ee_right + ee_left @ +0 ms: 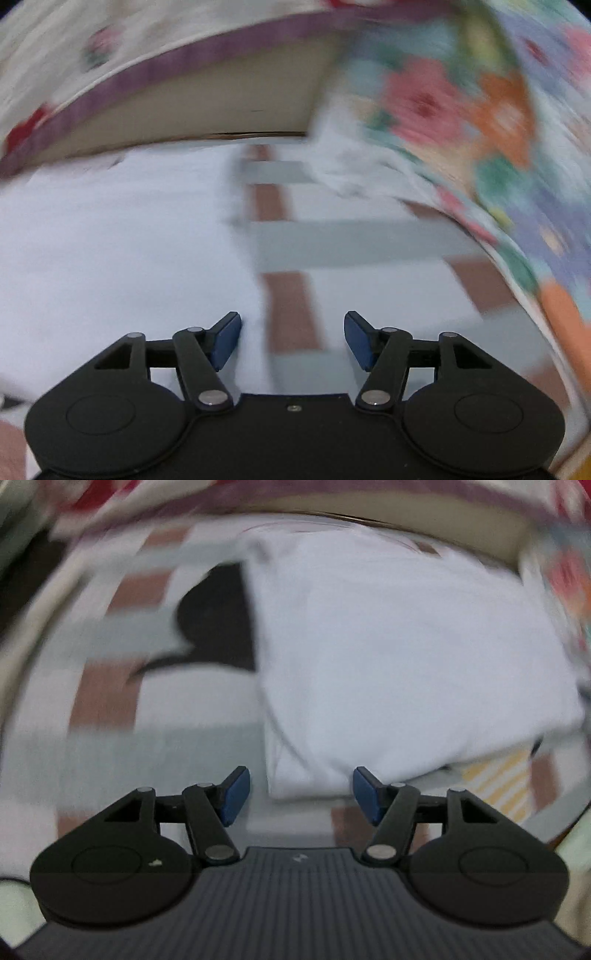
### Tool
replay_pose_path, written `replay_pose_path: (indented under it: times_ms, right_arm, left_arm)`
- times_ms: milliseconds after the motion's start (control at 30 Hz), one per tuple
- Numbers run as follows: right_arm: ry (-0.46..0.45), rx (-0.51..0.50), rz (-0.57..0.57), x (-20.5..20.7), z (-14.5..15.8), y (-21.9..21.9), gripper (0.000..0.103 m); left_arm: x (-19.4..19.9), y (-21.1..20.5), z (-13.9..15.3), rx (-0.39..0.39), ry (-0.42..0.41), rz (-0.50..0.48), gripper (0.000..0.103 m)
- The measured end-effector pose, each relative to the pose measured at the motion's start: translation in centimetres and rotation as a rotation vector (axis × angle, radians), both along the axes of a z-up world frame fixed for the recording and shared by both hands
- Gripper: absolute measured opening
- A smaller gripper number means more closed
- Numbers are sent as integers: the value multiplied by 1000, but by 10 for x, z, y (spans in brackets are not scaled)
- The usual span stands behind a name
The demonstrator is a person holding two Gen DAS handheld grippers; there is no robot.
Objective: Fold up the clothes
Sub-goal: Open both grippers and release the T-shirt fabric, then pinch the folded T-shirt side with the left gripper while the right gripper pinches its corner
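Both jaws stand open and empty. On the left wrist view, the left gripper (301,794) hangs just above the near edge of the folded white garment (399,657), which lies on the checked sheet (110,709); a dark cloth (218,624) lies beside it. On the right wrist view, the right gripper (293,339) is over the garment's right edge (110,240). Blur hides the creases, but it seems folded. Next, pinch both near corners together, evenly
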State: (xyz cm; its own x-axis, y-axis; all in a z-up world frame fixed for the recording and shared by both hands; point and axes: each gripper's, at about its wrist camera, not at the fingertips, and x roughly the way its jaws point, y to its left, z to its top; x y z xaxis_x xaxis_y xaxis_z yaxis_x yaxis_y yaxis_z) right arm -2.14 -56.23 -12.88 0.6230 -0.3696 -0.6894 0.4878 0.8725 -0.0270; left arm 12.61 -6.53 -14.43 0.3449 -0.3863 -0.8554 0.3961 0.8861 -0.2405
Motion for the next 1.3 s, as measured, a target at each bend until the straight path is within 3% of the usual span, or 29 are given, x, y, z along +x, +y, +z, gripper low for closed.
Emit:
replay_pose_path:
  times_ms: [100, 233, 367, 533, 567, 600, 633, 800, 900, 1067, 1100, 1133, 1167, 1267, 1300]
  right_arm:
    - [-98, 18, -64, -34, 25, -2, 63]
    - [-181, 186, -37, -58, 39, -5, 63]
    - [-160, 377, 10, -56, 30, -3, 61]
    - [-188, 593, 2, -57, 10, -2, 61]
    - [-190, 641, -18, -56, 4, -2, 61]
    - [-188, 676, -43, -55, 0, -1, 61]
    - [-192, 697, -65, -55, -3, -1, 61]
    - [-234, 775, -165, -50, -18, -3, 62]
    - [-230, 734, -123, -39, -16, -1, 68]
    - [-264, 702, -136, -20, -15, 1, 76]
    - [-280, 709, -142, -19, -15, -1, 73]
    - [-299, 720, -133, -17, -15, -1, 35]
    - [-329, 724, -113, -17, -13, -1, 10]
    - [-383, 661, -79, -17, 3, 0, 9]
    - [-380, 634, -71, -17, 8, 0, 9]
  left_arm:
    - [2, 24, -2, -216, 143, 158, 61]
    - [0, 36, -19, -317, 244, 262, 59]
    - [0, 42, -28, -366, 262, 342, 61]
    - [-1, 40, -35, -438, 208, 365, 59]
    - [0, 39, -38, -470, 208, 362, 48]
    - [0, 37, -41, -492, 207, 356, 13]
    - [1, 34, -43, -482, 200, 341, 4]
    - [-3, 22, -26, -404, 67, 283, 5]
    - [1, 15, -17, -373, 24, 248, 6]
    - [3, 28, -28, -450, 166, 321, 8]
    - [4, 33, -33, -477, 202, 346, 10]
    - [4, 40, -38, -516, 252, 377, 11]
    - [3, 45, -44, -551, 298, 406, 14]
    - [0, 50, -54, -598, 369, 450, 38]
    - [0, 48, -54, -597, 369, 454, 40]
